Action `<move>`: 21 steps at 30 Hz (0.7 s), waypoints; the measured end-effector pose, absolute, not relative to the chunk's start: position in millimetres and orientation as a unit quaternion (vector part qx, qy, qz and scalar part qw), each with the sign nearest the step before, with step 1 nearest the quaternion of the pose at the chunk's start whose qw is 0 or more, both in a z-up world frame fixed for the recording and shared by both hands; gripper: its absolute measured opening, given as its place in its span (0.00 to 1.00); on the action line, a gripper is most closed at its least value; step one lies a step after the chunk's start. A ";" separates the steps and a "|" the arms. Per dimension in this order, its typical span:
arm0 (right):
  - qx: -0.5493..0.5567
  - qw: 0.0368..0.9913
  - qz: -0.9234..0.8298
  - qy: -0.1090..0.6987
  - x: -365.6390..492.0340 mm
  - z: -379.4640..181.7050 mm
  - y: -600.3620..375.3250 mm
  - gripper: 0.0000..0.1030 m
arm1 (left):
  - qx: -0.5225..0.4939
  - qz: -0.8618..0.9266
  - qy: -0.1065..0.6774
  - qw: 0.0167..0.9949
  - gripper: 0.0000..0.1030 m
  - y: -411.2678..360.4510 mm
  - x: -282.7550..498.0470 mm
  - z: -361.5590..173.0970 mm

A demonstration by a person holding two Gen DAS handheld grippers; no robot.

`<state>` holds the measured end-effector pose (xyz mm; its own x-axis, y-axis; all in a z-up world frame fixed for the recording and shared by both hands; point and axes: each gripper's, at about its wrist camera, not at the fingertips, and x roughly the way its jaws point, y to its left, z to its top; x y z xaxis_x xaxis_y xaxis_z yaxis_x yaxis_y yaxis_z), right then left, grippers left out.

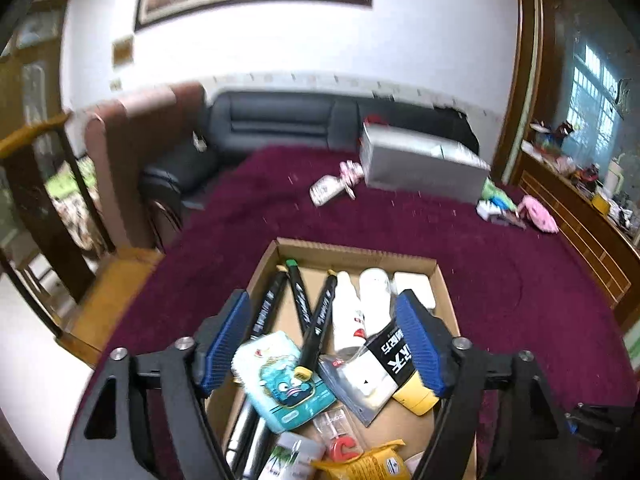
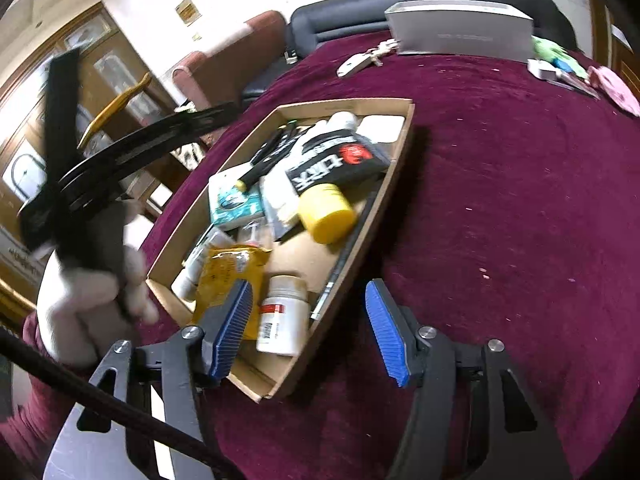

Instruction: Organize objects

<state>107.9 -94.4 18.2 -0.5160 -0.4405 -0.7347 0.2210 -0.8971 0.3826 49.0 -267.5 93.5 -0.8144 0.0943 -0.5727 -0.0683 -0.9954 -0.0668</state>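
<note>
A shallow cardboard tray (image 1: 352,249) (image 2: 348,103) sits on the maroon tablecloth, full of small items: black markers (image 1: 316,320), white bottles (image 1: 374,292), a teal tissue pack (image 1: 280,376), a black-and-white pouch (image 2: 332,160), a yellow-capped container (image 2: 326,212), a yellow packet (image 2: 230,268) and a white pill bottle (image 2: 282,316). My left gripper (image 1: 320,340) is open and empty above the tray's middle. My right gripper (image 2: 310,328) is open and empty over the tray's near corner, the pill bottle between its blue pads.
A silver box (image 1: 420,164) (image 2: 460,32) stands at the far side of the table, with a small white bottle (image 1: 326,190) and pink and green items (image 1: 536,212) beside it. A dark sofa (image 1: 272,124) and a brown chair (image 1: 132,148) lie behind. My gloved left hand (image 2: 92,292) is left of the tray.
</note>
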 end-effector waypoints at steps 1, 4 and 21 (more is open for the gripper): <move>0.451 0.189 -0.863 -0.127 109.5 18.5 -89.8 0.58 | -0.284 0.958 -0.019 0.032 0.71 -267.3 58.0 100.3; 0.446 0.181 -0.866 -0.134 113.1 21.4 -80.4 0.58 | -0.247 0.969 -0.013 0.000 0.78 -266.5 79.9 115.5; 0.411 0.143 -0.896 -0.089 133.6 37.3 -74.3 0.61 | -0.220 0.969 -0.002 -0.114 0.96 -264.4 153.1 136.0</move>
<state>133.6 -74.3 37.3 -0.6219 -0.3291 -0.7106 0.1836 -0.9434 0.2762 153.1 -264.4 136.0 -0.8768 -0.2204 -0.4274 0.2217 -0.9740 0.0473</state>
